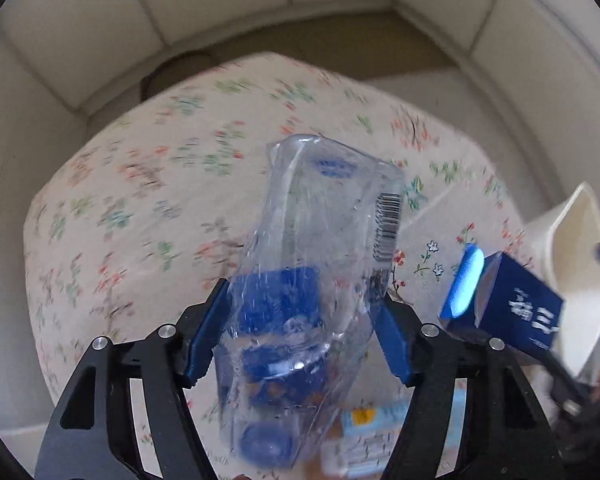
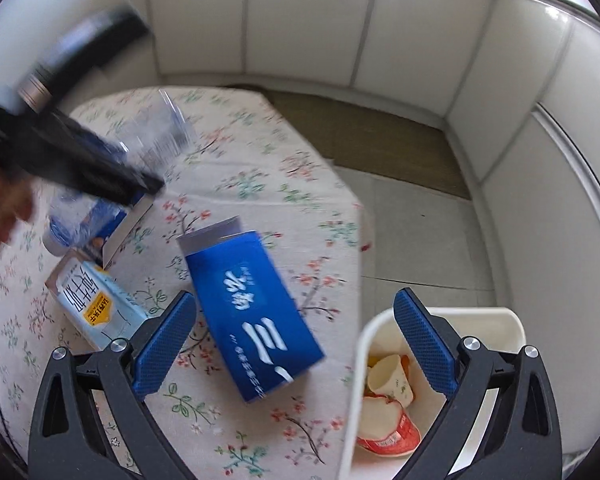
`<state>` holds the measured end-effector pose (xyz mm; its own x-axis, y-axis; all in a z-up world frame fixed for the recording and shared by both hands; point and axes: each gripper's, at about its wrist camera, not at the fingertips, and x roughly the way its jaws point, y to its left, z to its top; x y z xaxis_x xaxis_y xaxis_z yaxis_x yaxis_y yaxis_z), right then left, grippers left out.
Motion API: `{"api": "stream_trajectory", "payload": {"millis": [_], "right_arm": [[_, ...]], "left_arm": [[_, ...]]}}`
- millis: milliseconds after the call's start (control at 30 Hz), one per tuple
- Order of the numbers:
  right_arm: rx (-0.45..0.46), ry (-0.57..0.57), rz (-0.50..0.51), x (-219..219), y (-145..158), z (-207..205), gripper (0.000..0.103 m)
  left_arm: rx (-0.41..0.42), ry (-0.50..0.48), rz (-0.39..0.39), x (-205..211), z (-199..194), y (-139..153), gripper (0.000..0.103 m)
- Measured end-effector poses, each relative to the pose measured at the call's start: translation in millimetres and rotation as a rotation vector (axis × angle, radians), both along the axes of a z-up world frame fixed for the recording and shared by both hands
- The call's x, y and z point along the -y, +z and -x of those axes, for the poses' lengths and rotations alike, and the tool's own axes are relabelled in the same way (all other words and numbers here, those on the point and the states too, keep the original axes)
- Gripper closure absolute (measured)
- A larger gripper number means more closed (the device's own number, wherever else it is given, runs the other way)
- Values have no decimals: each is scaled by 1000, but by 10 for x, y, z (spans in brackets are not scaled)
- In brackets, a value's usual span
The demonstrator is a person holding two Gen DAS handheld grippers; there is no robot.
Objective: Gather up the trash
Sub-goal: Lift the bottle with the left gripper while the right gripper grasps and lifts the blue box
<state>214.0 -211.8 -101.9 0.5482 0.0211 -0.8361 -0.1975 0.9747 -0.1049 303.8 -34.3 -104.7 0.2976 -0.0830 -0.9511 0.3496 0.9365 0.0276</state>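
My left gripper [image 1: 300,336] is shut on a clear crushed plastic bottle [image 1: 316,248] with a blue label, held above the floral tablecloth [image 1: 140,200]. In the right wrist view the left gripper [image 2: 100,164] is blurred at upper left with the bottle [image 2: 160,136] in it. My right gripper [image 2: 296,340] is open. A dark blue carton [image 2: 256,312] is between its fingers, tilted, apparently loose. The same carton [image 1: 512,308] shows at the right in the left wrist view. A white bin [image 2: 440,320] at lower right holds paper cups and a red wrapper.
A light blue carton [image 2: 96,308] lies on the cloth at left, with another carton and a bottle-like item [image 2: 80,224] behind it. White cushioned seating [image 2: 300,20] surrounds the table. The floor [image 2: 420,240] lies past the table's right edge.
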Motion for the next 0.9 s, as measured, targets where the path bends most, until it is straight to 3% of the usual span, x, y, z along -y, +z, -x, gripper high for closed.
{"api": "stream_trajectory", "payload": {"millis": [133, 233, 300, 433, 467, 533, 633, 767, 900], "right_arm": [[-40, 30, 22, -107, -152, -121, 7], [-85, 46, 14, -134, -278, -218, 7], [-108, 52, 9, -133, -342, -259, 7], [-153, 64, -3, -156, -460, -265, 9], [-163, 67, -8, -161, -478, -268, 11], [-192, 78, -15, -183, -530, -273, 31], [-216, 75, -45, -184, -556, -277, 46], [-205, 51, -84, -189, -517, -277, 47], [-133, 13, -140, -230, -291, -248, 47]], "left_arm": [[64, 83, 119, -462, 292, 387, 43], [110, 134, 163, -714, 552, 585, 43], [132, 165, 176, -698, 662, 708, 44], [151, 263, 284, -956, 941, 849, 44], [154, 279, 303, -982, 961, 846, 44], [158, 329, 367, -1081, 1046, 826, 44], [164, 405, 454, -1212, 1183, 726, 44], [134, 451, 466, -1328, 1218, 523, 44], [192, 468, 484, -1363, 1268, 635, 44]]}}
